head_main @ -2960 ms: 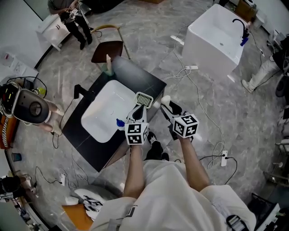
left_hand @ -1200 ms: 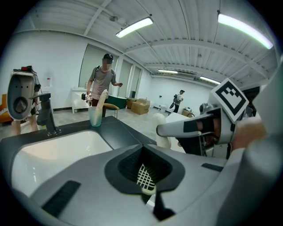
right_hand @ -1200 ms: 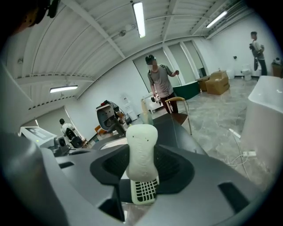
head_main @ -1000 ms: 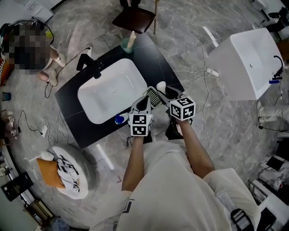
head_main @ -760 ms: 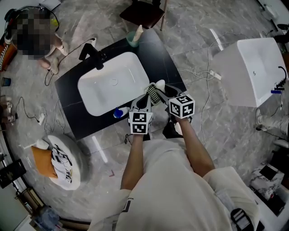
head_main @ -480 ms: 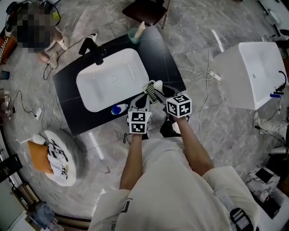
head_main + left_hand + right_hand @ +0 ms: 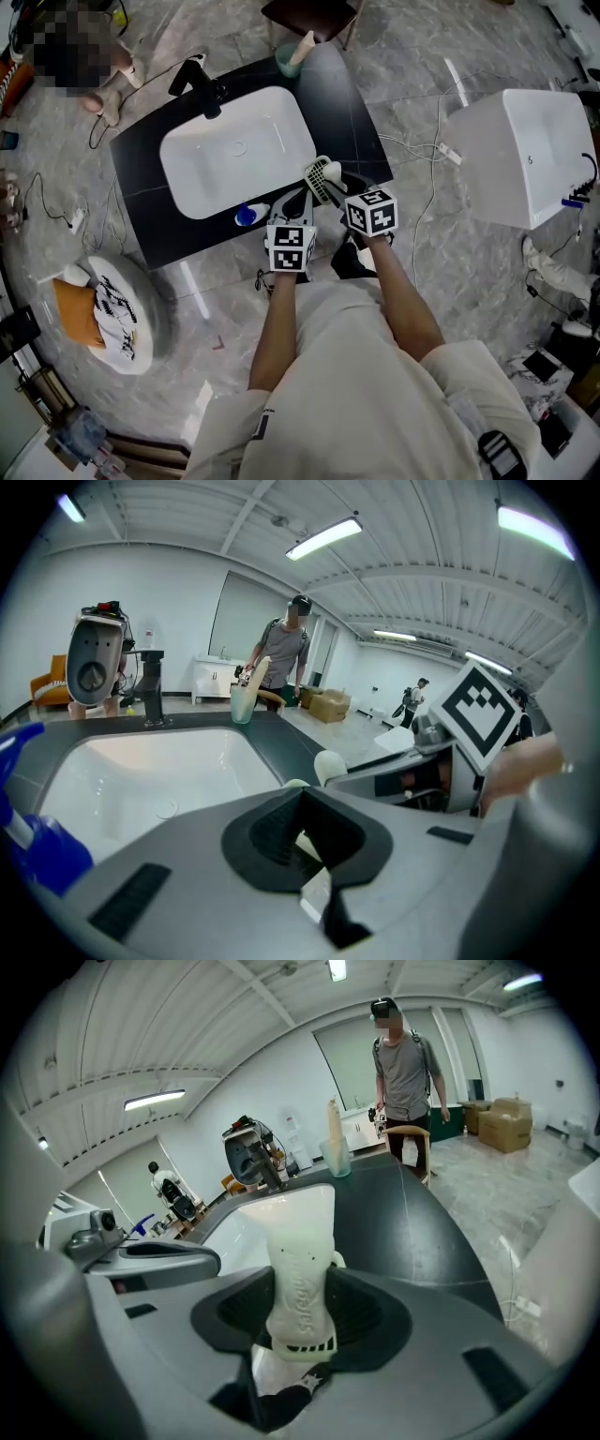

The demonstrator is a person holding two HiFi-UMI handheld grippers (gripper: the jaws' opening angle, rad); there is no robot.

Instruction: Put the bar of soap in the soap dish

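The left gripper (image 7: 295, 202) has its jaws drawn almost together on a thin pale edge. I judge this to be the rim of the dish (image 7: 320, 180), whose slatted top shows tilted just beyond the tips. The right gripper (image 7: 339, 190) is clamped on the soap (image 7: 300, 1279), which stands up out of its jaws. The soap's free end is just beside the dish, but I cannot tell whether the two touch. So the pickup looks done. What is left is to lay the soap on the slats and let go.

Both grippers hover over the near edge of a black counter (image 7: 347, 103). A blue item (image 7: 246, 216) sits just left of the left gripper. Ahead of both grippers lies a white sink (image 7: 234, 150), with a black tap (image 7: 202, 80) at its far side. Beyond that, a cup (image 7: 291, 58) stands at the counter's far edge. The floor (image 7: 422, 56) is grey and marbled, with cables strewn across it. Well off to the right of the right gripper stands a white unit (image 7: 530, 155). In the right gripper view, a person (image 7: 405, 1054) stands beyond the counter.
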